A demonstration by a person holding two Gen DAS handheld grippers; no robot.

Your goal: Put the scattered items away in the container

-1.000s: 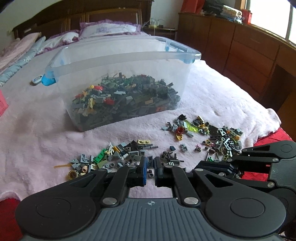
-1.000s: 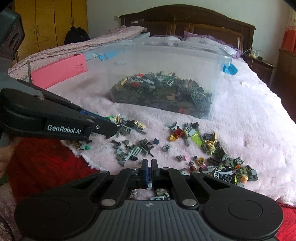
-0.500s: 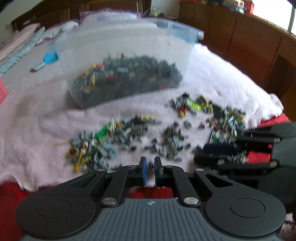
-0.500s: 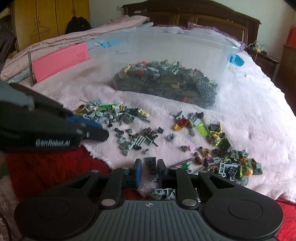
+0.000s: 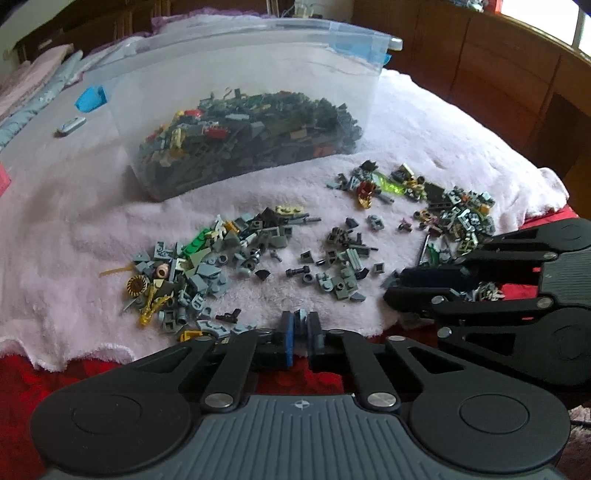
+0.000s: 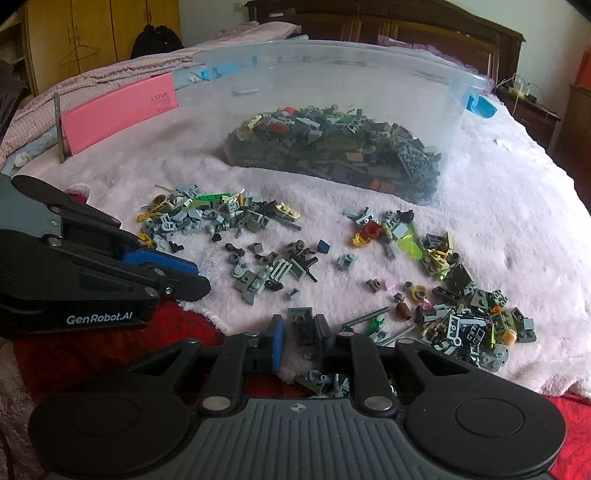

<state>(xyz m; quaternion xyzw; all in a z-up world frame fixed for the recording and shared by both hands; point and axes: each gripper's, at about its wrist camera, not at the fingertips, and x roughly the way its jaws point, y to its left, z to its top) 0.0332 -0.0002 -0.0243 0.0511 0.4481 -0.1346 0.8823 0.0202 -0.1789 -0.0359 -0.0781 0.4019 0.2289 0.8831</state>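
Right gripper [image 6: 300,328] jaws grasping a dark grey plate [image 6: 301,321], bound for the tub [image 6: 332,92] at 12 o'clock; left gripper [image 5: 300,332] jaws clenched on a small grey brick [image 5: 300,318].

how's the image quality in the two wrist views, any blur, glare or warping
Left wrist view: strong fisheye bending of the clear bin; the window at top right is blown out; loose bricks are fairly sharp, the far bedding soft. Right wrist view: same barrel warp, the headboard curving; light is even, the small grey plate between the jaws crisp; the bin wall is hazy, with no harsh glare.
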